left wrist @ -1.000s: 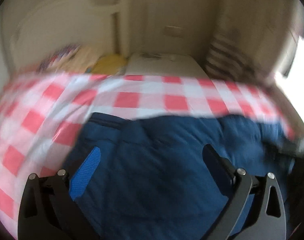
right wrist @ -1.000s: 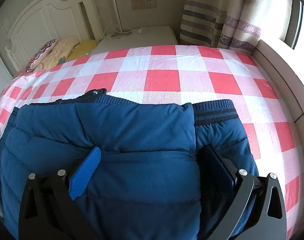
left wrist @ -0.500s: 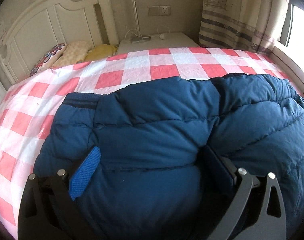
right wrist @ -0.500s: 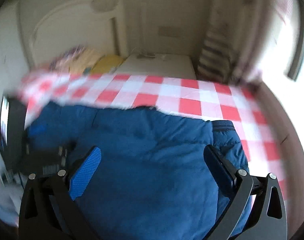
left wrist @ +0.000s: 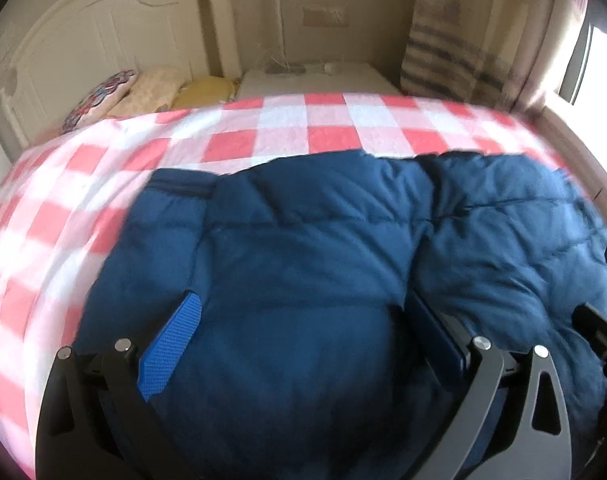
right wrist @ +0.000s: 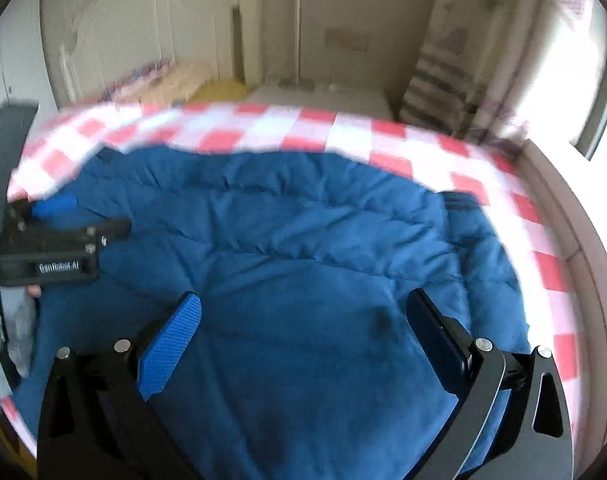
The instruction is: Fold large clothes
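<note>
On the checked bedspread (left wrist: 287,136) our navy padded jacket (left wrist: 303,248) lay partly folded, bulky and untidy, while our left gripper (left wrist: 303,344) and right gripper (right wrist: 303,340) hovered with jaws apart, gripping nothing.

One piece of writing can be made out. At the left edge of the right wrist view, small pale letters are printed on the black block of the left gripper (right wrist: 53,216); they appear to read "GenRobot AI", though blur makes the last letters uncertain. In the left wrist view nothing legible is found. The wall plate (left wrist: 324,16) in the upper middle of that frame is seen only as a blurred pale rectangle with no readable marking.
</note>
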The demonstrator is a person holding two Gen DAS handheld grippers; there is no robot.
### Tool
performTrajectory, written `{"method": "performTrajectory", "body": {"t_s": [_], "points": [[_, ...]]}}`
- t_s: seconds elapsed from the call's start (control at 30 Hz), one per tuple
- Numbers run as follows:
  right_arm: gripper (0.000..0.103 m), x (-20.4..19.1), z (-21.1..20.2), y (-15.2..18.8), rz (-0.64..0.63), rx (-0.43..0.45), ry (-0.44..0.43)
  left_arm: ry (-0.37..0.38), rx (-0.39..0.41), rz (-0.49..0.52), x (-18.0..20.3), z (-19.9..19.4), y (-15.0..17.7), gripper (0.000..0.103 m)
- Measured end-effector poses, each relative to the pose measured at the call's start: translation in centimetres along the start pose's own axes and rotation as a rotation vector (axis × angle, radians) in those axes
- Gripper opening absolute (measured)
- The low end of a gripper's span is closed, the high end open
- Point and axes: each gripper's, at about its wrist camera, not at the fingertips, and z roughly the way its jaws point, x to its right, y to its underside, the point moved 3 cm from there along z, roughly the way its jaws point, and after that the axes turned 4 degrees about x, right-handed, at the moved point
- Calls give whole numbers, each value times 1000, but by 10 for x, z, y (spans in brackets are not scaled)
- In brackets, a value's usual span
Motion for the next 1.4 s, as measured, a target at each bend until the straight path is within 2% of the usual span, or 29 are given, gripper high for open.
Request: {"method": "performTrajectory", "body": {"t_s": [0.07, 0.13, 0.17, 0.2, 0.23, 0.3, 0.47, 0.6, 0.67, 0.73, 0.77, 0.83, 0.93, 1.07, 1.17, 1.2, 1.3, 1.4], "points": [[98, -8, -24, 1, -10, 48, -35, 15, 59, 0, -1, -28, 10, 101], [98, -19, -43, 9, -67, 90, -37, -33, 108, 16, -6, -45, 24, 101], [98, -23, -42, 15, -90, 81, -31, -58, 106, 16, -10, -43, 31, 101], [98, -28, -32, 27, -126, 34, -13, -69, 77, 6, -15, -35, 41, 101], [99, -30, -15, 40, -147, -17, -12, -21, 46, -29, -22, -25, 49, 101], [99, -27, -8, 48, -123, 51, -51, 12, 52, -67, -28, -27, 48, 101], [98, -24, -14, 43, -103, -3, -33, -63, 32, -29, -22, -31, 49, 101], [98, -8, -41, 56, -47, 27, -25, -63, 90, -47, -36, -64, 70, 101], [98, 1, -48, 70, -36, 36, 2, -122, 85, -24, -47, -64, 85, 101], [99, 12, -44, 83, -21, 47, -35, -90, 134, -1, -53, -66, 98, 101], [99, 14, -43, 88, -17, 70, -62, -81, 130, -10, -54, -67, 99, 101], [99, 14, -42, 88, -19, 68, -61, -97, 114, 3, -53, -66, 98, 101], [98, 12, -50, 82, -20, 18, -28, -141, 86, 21, -48, -67, 99, 101], [98, 25, -67, 91, -5, 43, 19, -117, 103, 17, -51, -69, 107, 101], [99, 41, -60, 109, 63, 55, -58, -100, 100, 4, -53, -70, 108, 101], [99, 42, -62, 112, 70, 53, -58, -102, 100, 6, -53, -69, 108, 101], [98, 40, -71, 110, 68, 38, -20, -103, 101, 7, -53, -69, 108, 101], [98, 37, -85, 111, 78, 89, 23, -101, 102, 6, -54, -69, 109, 101]]}}
